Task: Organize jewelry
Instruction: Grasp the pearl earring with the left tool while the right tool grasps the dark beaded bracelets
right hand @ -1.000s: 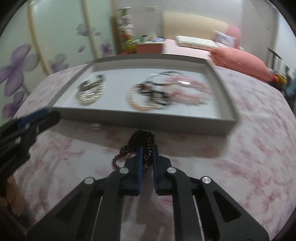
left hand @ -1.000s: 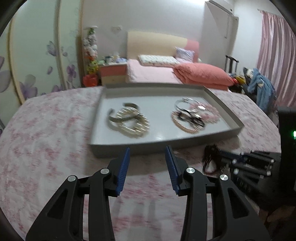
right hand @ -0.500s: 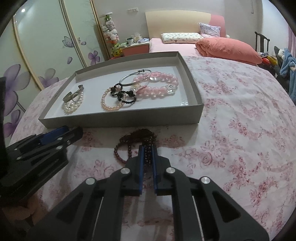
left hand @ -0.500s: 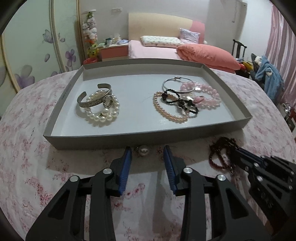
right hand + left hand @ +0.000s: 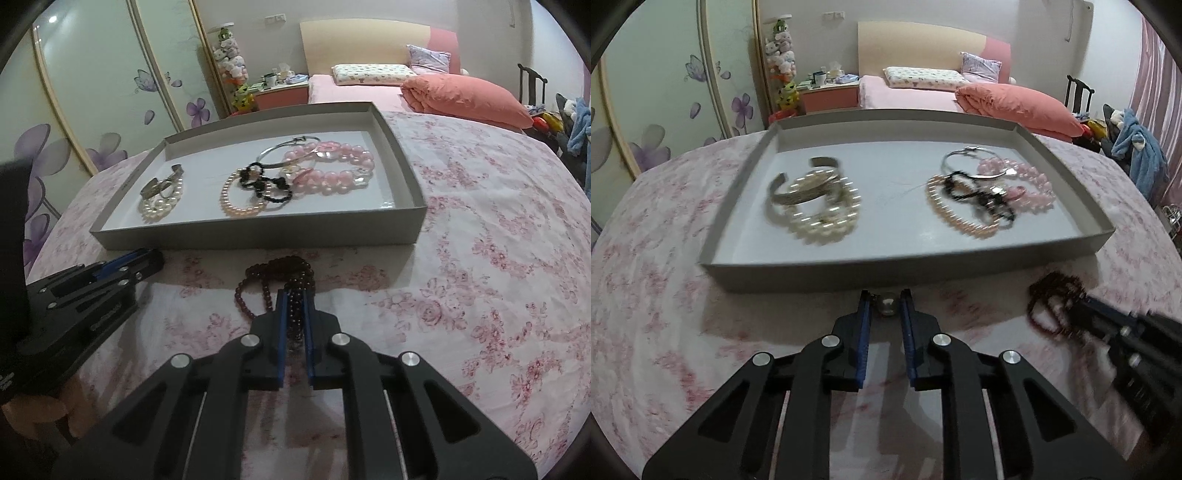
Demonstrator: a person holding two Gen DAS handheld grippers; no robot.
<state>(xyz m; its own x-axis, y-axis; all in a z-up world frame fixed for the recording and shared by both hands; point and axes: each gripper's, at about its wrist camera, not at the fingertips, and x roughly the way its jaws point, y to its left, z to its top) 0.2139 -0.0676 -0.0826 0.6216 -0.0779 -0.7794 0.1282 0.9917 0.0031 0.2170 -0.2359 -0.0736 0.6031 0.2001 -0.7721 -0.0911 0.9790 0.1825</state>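
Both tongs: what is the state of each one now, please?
Left tongs: closing around a pearl piece; contact cannot be told.
Right tongs: closed on the dark red bead bracelet.

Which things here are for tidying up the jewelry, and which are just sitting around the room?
For the job:
- grey tray holding bracelets
- pearl piece between the closing left gripper
- dark red bead string pinched by the right gripper
- white pearl bracelet, pink bead bracelets

Just lying about:
- orange quilt
- pillow
- stuffed toys
- blue clothes
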